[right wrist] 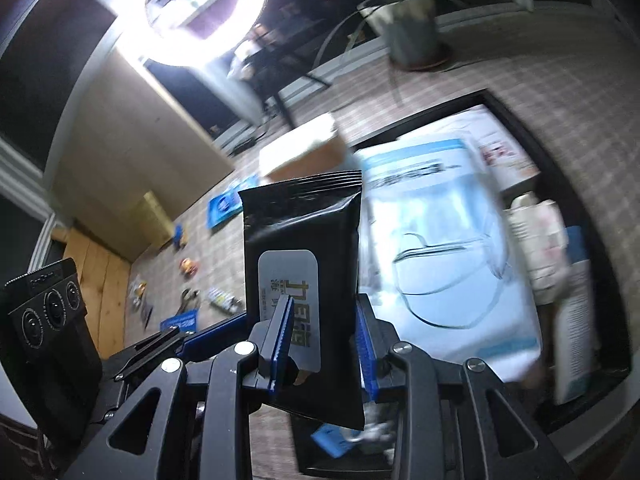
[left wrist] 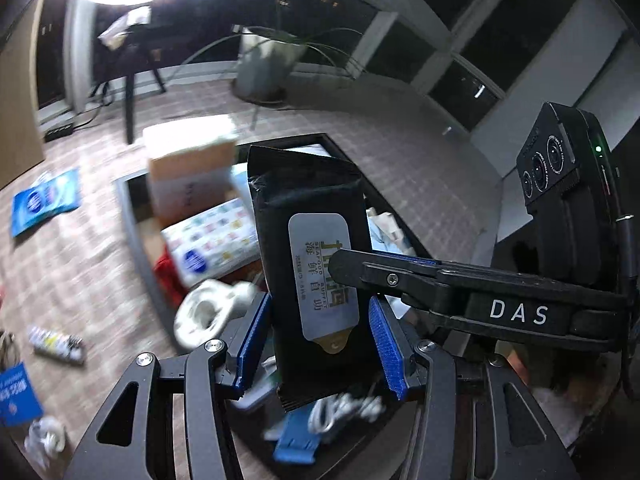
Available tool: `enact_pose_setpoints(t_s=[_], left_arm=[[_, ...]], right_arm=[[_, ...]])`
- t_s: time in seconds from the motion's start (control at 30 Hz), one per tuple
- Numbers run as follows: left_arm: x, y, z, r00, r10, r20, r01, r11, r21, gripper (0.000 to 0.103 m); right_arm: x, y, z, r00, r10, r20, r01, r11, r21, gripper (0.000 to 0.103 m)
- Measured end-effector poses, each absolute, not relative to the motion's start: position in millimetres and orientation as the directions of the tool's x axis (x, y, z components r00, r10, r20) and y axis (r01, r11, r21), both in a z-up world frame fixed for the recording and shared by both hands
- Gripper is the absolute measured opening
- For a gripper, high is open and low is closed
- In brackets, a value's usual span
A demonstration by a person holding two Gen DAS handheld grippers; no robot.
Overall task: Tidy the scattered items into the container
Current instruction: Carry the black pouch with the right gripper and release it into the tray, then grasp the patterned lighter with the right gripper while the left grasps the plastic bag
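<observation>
Finds one black wipes pack (left wrist: 312, 240) raised above the black container (left wrist: 132, 232), clear of its contents. Notes its long axis running 6 to 12 o'clock, leaning slightly toward 11 in the left wrist view, with the crimped seal at 12 and the grey label's pull tab at 6.

Counts two grippers, both on that pack. Records the left hand-held gripper (left wrist: 319, 304) clamped across the pack's width, one blue pad against each long edge. Records the right hand-held gripper (left wrist: 360, 264) entering from 3 o'clock and pinching the pack near mid-height, one finger across the label.

Confirms from the right wrist view the same pack (right wrist: 304, 220), seal again at 12, nipped between the right hand-held gripper (right wrist: 324, 300) pads: one over the label, one along the 3 o'clock edge. Places the left hand-held gripper (right wrist: 216, 328) at 8 o'clock, reaching in toward the pack.

Counts one cardboard box (left wrist: 192, 176) at the container's 11 o'clock corner and two blue packets (left wrist: 44, 204) on the checked mat (left wrist: 80, 280) at 9 and 8 o'clock.

Sees only in the right wrist view a large mask packet (right wrist: 440, 248) covering much of the container (right wrist: 560, 168), a white bottle (right wrist: 572, 340) at 4 o'clock, and small items strewn at 9 o'clock. Sees only in the left wrist view a white ring-shaped object (left wrist: 208, 312), blurred, beside the pack at 8 o'clock.
</observation>
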State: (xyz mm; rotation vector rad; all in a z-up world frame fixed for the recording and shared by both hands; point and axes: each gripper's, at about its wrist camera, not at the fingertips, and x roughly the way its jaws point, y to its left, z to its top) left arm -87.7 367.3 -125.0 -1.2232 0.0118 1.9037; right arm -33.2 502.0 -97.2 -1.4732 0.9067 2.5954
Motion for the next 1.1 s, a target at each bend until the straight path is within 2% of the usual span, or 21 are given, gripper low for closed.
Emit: enact_pose_setpoints(t_s=[0.4,0.43,0.5,0.57,0.87,1.1], left_arm=[[-100,419,-132,-0.139,0.632,-0.762,-0.659,-0.633,-0.405,0.055],[-102,418,-132,-0.139,0.632,-0.762,-0.658,-0.634,-0.406,0.056],[-101,415,-130,-0.148,0.63,-0.762,-0.665,-0.634,-0.396,0.056],[-100,409,-127,-0.176,0.618,-0.766,-0.672,-0.644,-0.365,0.057],[-109,346,-125,-0.256,0.573,-0.779,-0.614,-0.718,-0.327,0.06],[-111,262,-136,-0.331,0.47,-0.819,-0.526,-0.812,-0.254,0.063]], right_arm=[[-36,552,-98,-0.551,-0.203,-0.809,-0.344,-0.828,0.442,0.031],[-38,552,-98,-0.547,-0.202,-0.812,-0.344,-0.831,0.438,0.033],[-39,552,-95,-0.543,-0.186,-0.819,-0.35,-0.836,0.422,0.054],[-39,549,-90,-0.551,-0.157,-0.819,-0.343,-0.853,0.394,0.058],[-52,514,-84,-0.54,-0.171,-0.824,-0.267,-0.893,0.361,0.058],[-72,462,-85,-0.504,-0.216,-0.836,-0.141,-0.935,0.326,0.059]])
